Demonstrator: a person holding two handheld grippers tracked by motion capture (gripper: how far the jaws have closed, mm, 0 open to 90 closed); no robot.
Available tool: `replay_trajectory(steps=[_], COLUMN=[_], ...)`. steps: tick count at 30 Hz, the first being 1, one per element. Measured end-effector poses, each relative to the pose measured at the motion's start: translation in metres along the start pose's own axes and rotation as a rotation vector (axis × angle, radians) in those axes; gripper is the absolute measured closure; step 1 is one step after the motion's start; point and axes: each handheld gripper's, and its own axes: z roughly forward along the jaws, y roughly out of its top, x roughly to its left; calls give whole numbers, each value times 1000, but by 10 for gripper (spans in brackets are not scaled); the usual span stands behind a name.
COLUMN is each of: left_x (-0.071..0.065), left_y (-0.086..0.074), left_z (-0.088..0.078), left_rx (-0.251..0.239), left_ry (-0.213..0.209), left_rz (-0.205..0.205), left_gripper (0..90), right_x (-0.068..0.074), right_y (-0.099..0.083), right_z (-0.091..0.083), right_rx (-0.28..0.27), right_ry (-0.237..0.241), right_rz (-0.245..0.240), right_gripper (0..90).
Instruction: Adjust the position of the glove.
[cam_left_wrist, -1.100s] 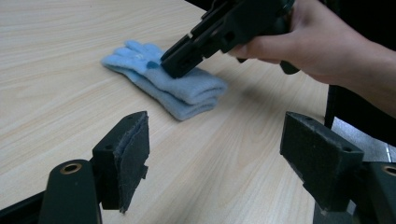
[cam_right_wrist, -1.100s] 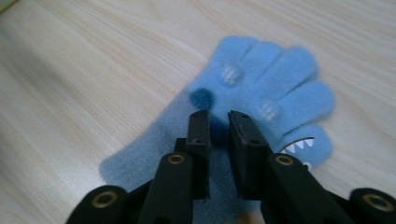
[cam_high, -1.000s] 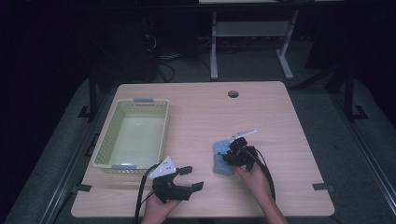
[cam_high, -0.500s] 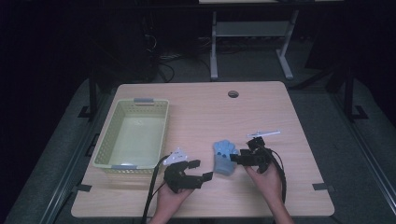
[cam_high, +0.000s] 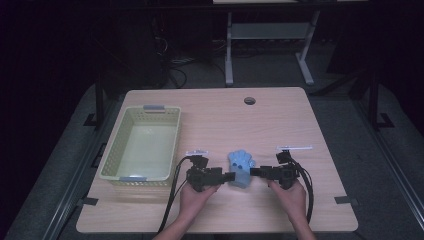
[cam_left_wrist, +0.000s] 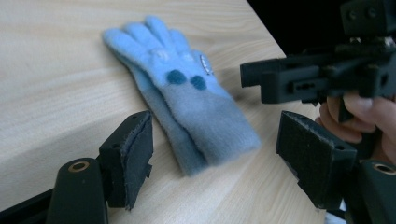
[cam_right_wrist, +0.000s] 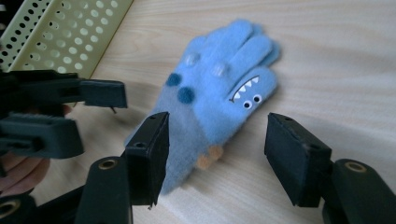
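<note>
Both tongs, jaws apart, flank the blue glove (cam_high: 240, 168) on the table

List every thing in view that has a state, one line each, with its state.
Blue glove: lying flat on the table, held by neither gripper.
Left gripper: open, jaws either side of the glove's cuff, pads not pressing.
Right gripper: open, its jaws have just been opening, the glove lying between them.
Yellow basket: upright on the table, nothing inside.

1. We see a light blue fleece glove (cam_high: 239, 167) with dark blue spots and a toothy monster face.
2. It lies flat, well right of the basket (cam_high: 116, 156), fingers pointing away from us.
</note>
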Motion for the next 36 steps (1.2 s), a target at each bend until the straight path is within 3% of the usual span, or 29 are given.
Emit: replay_trajectory(steps=[3, 6, 11, 17, 22, 36], left_x=[2, 6, 11, 10, 11, 15], left_y=[2, 3, 3, 2, 0, -1], left_z=[4, 6, 10, 14, 18, 22], left_rx=[17, 33, 54, 73, 95, 107], left_ry=[22, 0, -11, -29, -16, -26], left_rz=[-17, -60, -113, -115, -121, -147], left_gripper=[338, 356, 365, 415, 443, 567], right_x=[-2, -3, -9, -14, -15, -12], right_y=[-2, -3, -6, -10, -12, -16], right_z=[2, 4, 9, 15, 20, 27], right_rx=[3, 19, 32, 52, 54, 27], right_ry=[30, 39, 108, 144, 166, 168], right_rz=[24, 44, 110, 152, 177, 194], right_gripper=[415, 427, 446, 483, 527, 613])
